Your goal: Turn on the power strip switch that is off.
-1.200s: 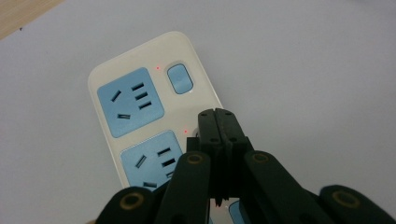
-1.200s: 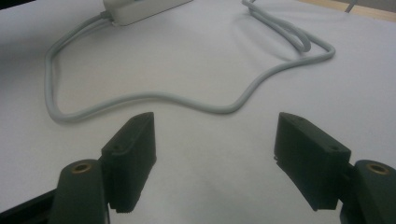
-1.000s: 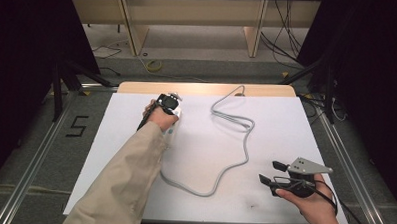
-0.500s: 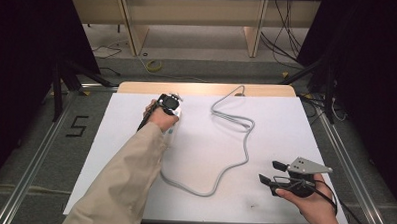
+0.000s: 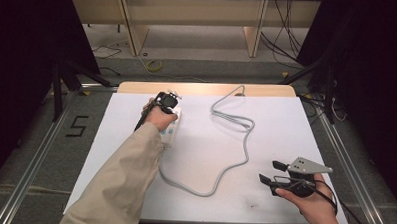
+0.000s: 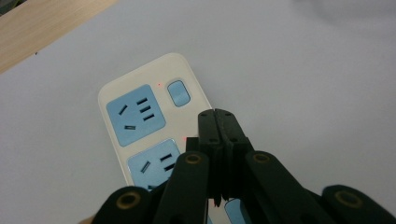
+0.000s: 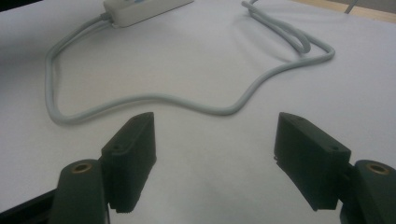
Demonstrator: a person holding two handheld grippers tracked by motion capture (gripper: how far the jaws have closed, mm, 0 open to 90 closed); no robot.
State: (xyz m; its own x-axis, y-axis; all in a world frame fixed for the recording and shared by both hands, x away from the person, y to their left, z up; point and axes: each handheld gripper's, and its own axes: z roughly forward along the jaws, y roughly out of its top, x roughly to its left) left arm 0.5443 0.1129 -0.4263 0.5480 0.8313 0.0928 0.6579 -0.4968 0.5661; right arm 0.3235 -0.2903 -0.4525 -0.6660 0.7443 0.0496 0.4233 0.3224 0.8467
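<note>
Your left hand-held gripper [image 6: 219, 135] hovers over the power strip [image 6: 149, 126], jaws nearly together after just opening slightly, nothing between them. The strip lies near the worktop's [image 5: 286, 120] far edge, its cable [image 5: 234, 163] looping across the middle. Your right hand-held gripper [image 7: 215, 154], jaws wide and empty, sits well apart from the strip, near the front edge, bare surface around it.

The left gripper [image 6: 218, 135] hovers over the cream plastic power strip [image 6: 140, 112], jaws just parting, nothing between them. The right gripper [image 5: 273, 173] rests well right of it, jaws wide.
</note>
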